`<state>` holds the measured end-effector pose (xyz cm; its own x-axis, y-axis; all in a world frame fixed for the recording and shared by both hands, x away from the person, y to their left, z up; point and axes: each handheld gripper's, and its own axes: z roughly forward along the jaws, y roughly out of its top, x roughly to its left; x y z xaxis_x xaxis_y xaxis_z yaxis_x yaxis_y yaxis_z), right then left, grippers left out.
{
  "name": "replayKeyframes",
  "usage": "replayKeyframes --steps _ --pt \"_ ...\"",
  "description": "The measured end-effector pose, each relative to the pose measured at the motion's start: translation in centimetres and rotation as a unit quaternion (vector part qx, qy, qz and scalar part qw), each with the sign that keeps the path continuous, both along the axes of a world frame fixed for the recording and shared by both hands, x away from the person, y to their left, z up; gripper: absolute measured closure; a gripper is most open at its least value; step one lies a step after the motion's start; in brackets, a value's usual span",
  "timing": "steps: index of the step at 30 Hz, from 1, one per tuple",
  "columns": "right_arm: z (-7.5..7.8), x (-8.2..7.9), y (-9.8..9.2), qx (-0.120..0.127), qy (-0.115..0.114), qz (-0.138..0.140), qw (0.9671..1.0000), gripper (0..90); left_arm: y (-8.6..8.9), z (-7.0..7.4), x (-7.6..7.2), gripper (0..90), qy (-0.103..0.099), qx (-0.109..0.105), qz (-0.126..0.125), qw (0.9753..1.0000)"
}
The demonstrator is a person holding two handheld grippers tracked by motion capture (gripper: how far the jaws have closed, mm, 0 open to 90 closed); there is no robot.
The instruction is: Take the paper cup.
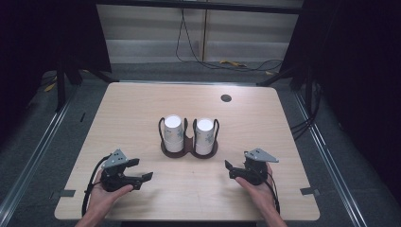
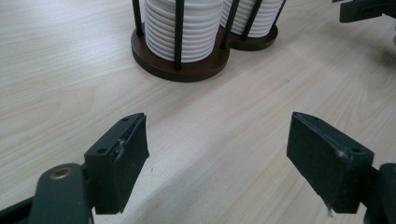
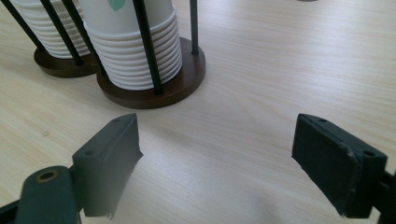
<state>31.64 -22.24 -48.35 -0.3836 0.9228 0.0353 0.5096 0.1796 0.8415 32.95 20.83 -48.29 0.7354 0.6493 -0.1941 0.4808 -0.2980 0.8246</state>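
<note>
Cup stacks (image 1: 189, 135) btwn, beyond grippers

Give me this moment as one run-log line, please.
left gripper: open, empty | right gripper: open, empty | cup stacks: in holder, untouched

Left gripper view: both cup stacks (image 2: 183, 28) cut off by top edge, tops & rims out of frame; far stack partly hidden behind near one & holder rods (image 2: 179, 32). Other gripper (image 2: 366, 9) clipped at top-right corner, jaw spacing can't be told there. Right gripper view: cup stacks cut by top & left edges; green print (image 3: 113, 3) on near cup cut off, unreadable. High view: person's forearms (image 1: 94, 213) cut off by bottom edge; cup prints too small to make out.
</note>
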Motion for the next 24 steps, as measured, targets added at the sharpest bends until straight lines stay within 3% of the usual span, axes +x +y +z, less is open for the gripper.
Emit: replayKeyframes --steps 2,9,11,12,17,24 --pt "0.0 0.0 0.0 0.011 0.006 0.006 0.9999 15.0 -0.1 -0.1 0.2 19.7 0.001 -0.005 0.001 1.0" --pt "0.0 -0.2 0.1 0.011 0.008 0.024 0.9996 14.3 -0.5 -0.1 0.5 18.4 0.0 -0.001 -0.007 1.0" --pt "0.1 -0.3 0.1 0.018 0.017 0.035 0.9991 15.2 -0.5 -0.1 0.6 18.2 0.002 -0.005 -0.014 0.9999" --pt "0.2 -0.3 0.0 0.026 0.023 0.048 0.9982 15.7 -0.4 0.0 0.6 15.7 -0.008 -0.009 -0.028 0.9995" --pt "1.1 -0.3 0.1 0.036 0.017 0.065 0.9971 19.5 -0.6 -0.2 0.6 16.7 0.001 0.0 -0.026 0.9997" --pt "1.7 -0.1 0.3 0.048 0.02 0.084 0.9951 25.8 -0.3 0.0 0.5 17.3 -0.005 0.001 -0.02 0.9998"
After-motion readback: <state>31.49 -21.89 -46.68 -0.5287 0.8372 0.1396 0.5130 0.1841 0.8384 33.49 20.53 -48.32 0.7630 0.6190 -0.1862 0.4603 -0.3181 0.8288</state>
